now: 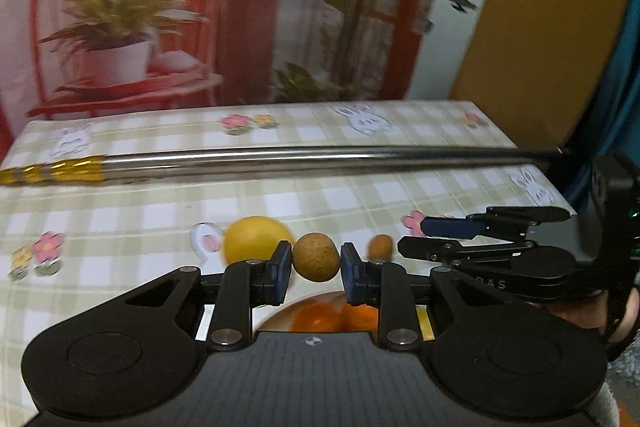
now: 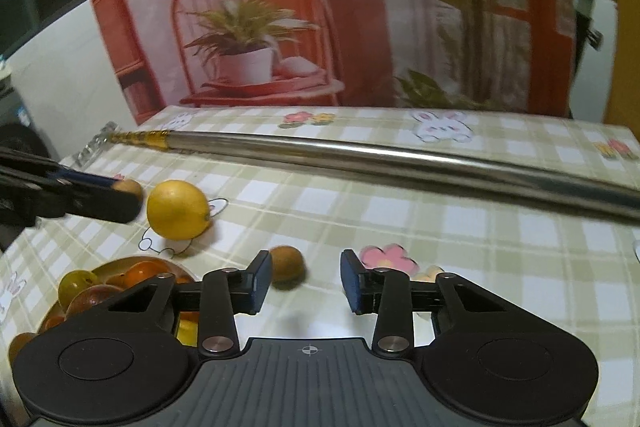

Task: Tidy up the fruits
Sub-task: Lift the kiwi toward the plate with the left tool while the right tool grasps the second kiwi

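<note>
Left tongs (image 1: 315, 263) pinch brown fruit (image 1: 315, 262) above plate (image 1: 276, 319).

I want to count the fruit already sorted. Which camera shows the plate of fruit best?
The right wrist view: the plate sits at lower left with several orange and yellow-green fruits visible, partly behind the right tongs. The left wrist view shows only a sliver of plate with orange fruit under the left tongs.

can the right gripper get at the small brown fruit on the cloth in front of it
Probably yes. The right gripper is open and empty, and the small brown fruit lies loose on the tablecloth just off its left fingertip, nothing between. It needs a slight shift left. The lemon sits well clear.
</note>
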{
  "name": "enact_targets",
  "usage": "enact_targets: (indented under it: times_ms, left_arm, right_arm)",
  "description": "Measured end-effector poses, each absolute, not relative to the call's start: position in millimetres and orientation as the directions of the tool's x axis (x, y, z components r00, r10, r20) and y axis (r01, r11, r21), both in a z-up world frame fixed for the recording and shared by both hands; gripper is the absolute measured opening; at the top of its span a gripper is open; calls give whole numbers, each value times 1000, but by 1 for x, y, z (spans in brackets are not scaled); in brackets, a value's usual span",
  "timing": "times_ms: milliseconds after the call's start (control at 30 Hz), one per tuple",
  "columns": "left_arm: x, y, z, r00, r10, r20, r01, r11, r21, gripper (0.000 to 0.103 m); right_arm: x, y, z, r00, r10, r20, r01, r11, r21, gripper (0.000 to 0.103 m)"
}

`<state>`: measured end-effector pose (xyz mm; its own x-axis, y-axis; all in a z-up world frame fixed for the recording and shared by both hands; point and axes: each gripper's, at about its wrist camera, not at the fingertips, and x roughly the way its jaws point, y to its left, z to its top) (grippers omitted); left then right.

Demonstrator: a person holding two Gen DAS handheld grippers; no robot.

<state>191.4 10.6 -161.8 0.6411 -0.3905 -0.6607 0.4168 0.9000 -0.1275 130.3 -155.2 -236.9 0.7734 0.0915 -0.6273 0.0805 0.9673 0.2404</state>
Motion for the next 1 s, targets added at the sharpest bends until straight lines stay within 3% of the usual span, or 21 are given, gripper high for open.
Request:
enact_targets:
  times_ms: [433, 567, 1000]
  left_arm:
    - [176, 70, -162, 670, -356, -652, 291, 933, -211, 28]
    - [170, 73, -163, 675, -356, -646, 289, 934, -212, 28]
    - [149, 73, -175, 648, -411, -641, 322, 911, -258, 28]
  right_arm:
    - [166, -131, -249, 737, 93, -670, 48, 981, 189, 32]
    - [168, -134, -255, 722, 98, -685, 64, 976, 207, 27]
    - [146, -129, -242, 753, 79, -654, 83, 974, 213, 26]
